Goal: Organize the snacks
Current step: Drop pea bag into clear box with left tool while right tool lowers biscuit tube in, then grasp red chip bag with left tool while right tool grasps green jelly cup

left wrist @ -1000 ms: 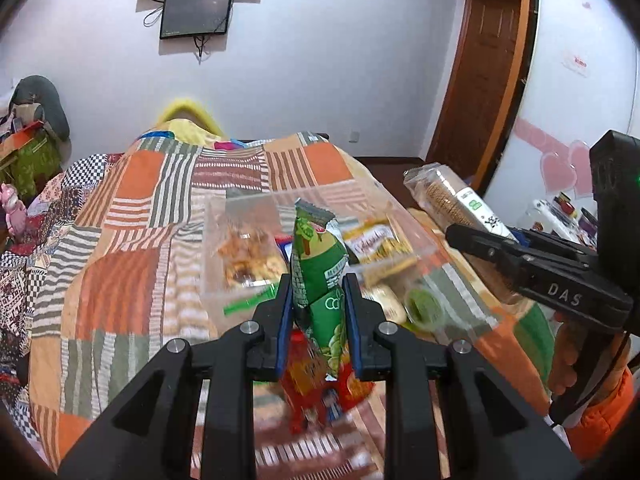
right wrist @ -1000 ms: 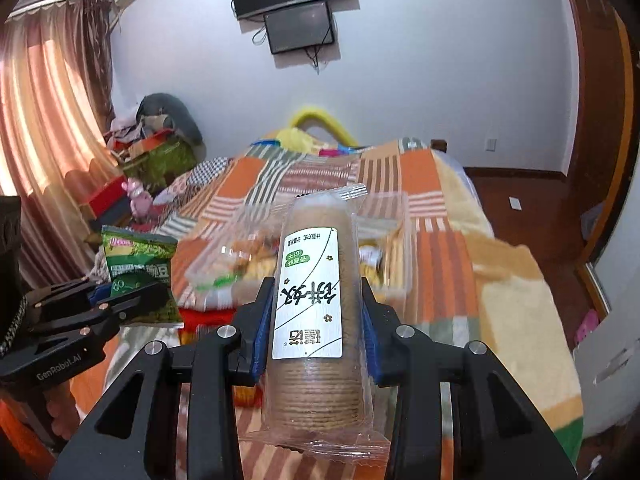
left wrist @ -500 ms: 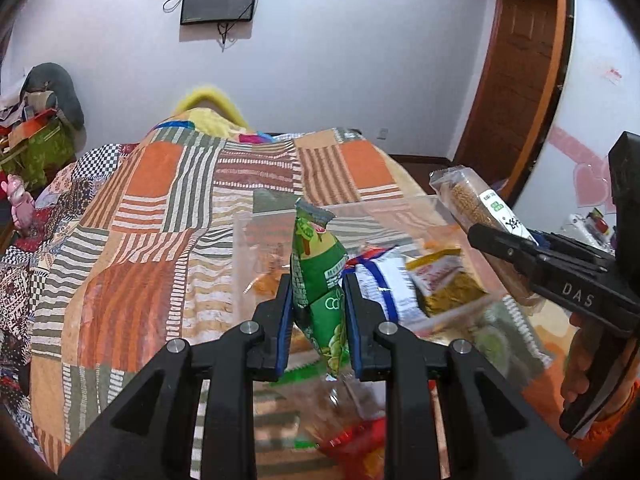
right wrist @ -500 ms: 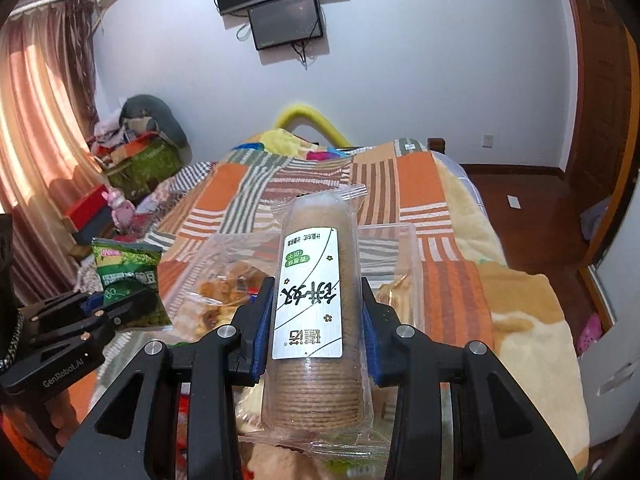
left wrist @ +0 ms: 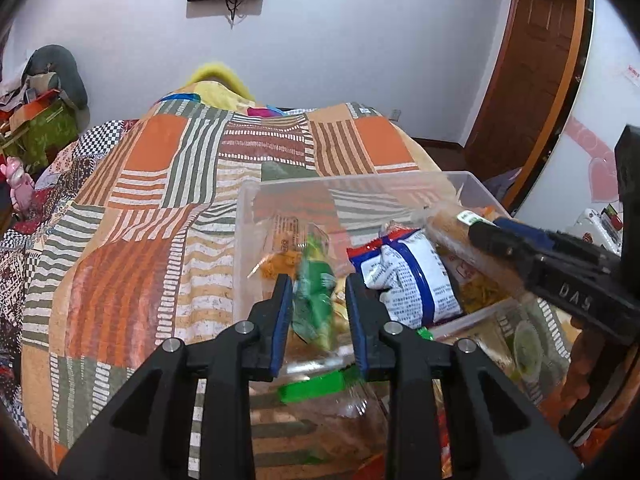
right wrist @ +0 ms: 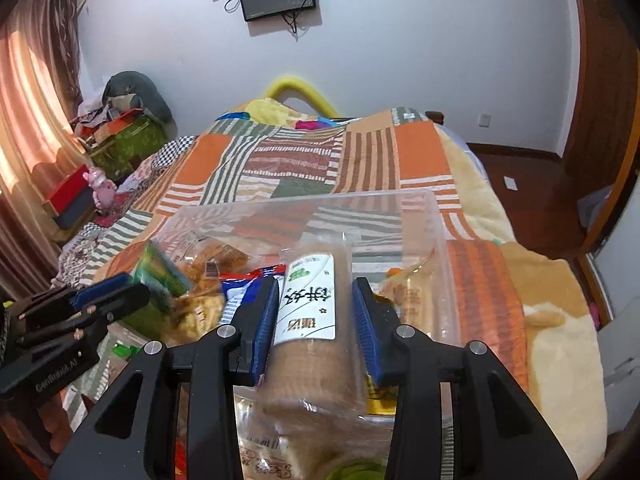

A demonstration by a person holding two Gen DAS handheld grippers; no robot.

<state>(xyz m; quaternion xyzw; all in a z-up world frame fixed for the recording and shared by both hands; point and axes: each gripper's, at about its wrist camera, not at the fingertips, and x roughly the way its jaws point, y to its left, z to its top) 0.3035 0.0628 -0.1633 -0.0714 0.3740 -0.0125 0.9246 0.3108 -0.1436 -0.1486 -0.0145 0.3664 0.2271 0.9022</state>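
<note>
Over the clear plastic storage box [left wrist: 472, 184], the left gripper [left wrist: 320, 312] has its pads spread, and the blurred green snack bag [left wrist: 316, 300] sits loose between them. The right gripper [right wrist: 316, 320] is also spread around the long clear-wrapped biscuit roll [right wrist: 310, 316] above the same box, beside a white and blue snack packet [left wrist: 412, 280] inside it.

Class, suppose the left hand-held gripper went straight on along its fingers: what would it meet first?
Probably the green snack packet, blurred between the open fingers of the left hand-held gripper. Past it lie snacks in the clear plastic bin; depth is unclear.

A blurred green snack bag [left wrist: 314, 300] hangs between my left pads, over the clear bin [left wrist: 360, 184]. A labelled cracker roll [right wrist: 310, 320] sits between my right ones.
</note>
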